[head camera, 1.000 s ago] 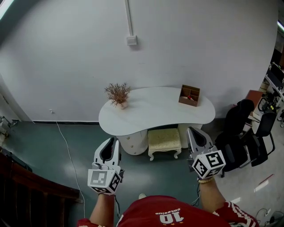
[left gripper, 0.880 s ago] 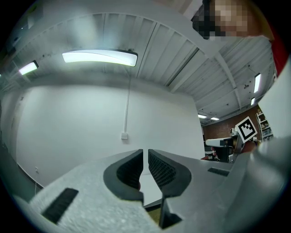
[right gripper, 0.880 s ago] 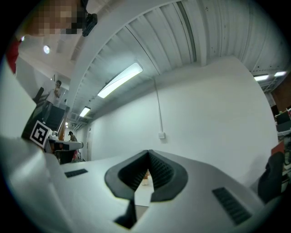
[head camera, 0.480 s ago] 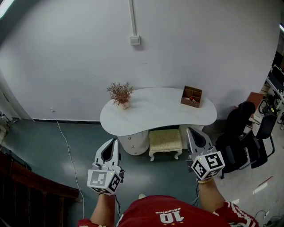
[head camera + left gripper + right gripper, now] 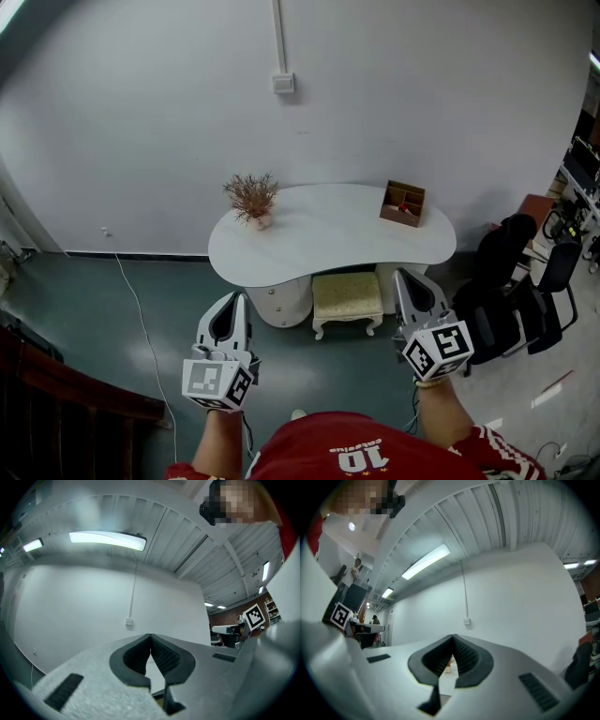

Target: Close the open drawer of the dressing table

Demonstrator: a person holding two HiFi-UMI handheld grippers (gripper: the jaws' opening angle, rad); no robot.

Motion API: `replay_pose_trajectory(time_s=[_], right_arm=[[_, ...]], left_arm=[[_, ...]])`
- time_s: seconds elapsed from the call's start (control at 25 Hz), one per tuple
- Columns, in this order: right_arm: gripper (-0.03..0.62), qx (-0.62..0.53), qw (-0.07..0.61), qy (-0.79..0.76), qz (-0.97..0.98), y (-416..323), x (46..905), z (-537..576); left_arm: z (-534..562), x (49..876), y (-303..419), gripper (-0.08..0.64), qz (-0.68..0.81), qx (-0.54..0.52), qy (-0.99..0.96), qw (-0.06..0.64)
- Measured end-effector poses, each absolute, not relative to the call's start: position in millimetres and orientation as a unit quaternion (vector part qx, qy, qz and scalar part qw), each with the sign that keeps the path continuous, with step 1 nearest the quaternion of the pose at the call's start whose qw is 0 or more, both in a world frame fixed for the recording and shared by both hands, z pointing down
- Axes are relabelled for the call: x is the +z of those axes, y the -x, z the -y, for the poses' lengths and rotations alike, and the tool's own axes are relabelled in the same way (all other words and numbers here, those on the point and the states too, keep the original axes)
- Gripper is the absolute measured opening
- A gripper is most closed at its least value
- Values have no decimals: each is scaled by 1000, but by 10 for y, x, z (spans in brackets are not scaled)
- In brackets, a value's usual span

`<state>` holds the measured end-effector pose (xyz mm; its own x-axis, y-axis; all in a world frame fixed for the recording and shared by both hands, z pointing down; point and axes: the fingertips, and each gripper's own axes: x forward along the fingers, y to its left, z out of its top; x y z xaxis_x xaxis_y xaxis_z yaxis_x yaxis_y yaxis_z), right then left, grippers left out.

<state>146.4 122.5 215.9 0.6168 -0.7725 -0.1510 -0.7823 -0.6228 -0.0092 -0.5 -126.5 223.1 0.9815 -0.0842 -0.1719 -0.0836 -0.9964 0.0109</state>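
Note:
The white kidney-shaped dressing table (image 5: 328, 234) stands against the wall ahead in the head view. Its drawer unit (image 5: 281, 300) with small knobs sits under the left end; from here I cannot tell how far any drawer stands out. My left gripper (image 5: 241, 296) is held in the air short of that unit, its jaws shut and empty. My right gripper (image 5: 405, 274) hovers before the table's right end, also shut on nothing. In the left gripper view the left gripper (image 5: 150, 635) has its pads meeting, and so does the right gripper (image 5: 453, 637) in the right gripper view.
A cushioned stool (image 5: 347, 295) is tucked under the table's middle. A dried plant in a vase (image 5: 249, 199) and a brown wooden box (image 5: 401, 202) sit on top. Black office chairs (image 5: 511, 281) crowd the right. A white cable (image 5: 141, 319) runs over the floor at left.
The head view has drifted slightly. Both grippers hold their places in front of the table.

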Motion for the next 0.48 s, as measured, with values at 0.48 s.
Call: replay_pose_trajectory(time_s=[0.48], right_arm=[[2,55,31,900,-430,-1483,2238,-1174]], left_arm=[[1314,2298,-36,0,40,-86,-996,7]])
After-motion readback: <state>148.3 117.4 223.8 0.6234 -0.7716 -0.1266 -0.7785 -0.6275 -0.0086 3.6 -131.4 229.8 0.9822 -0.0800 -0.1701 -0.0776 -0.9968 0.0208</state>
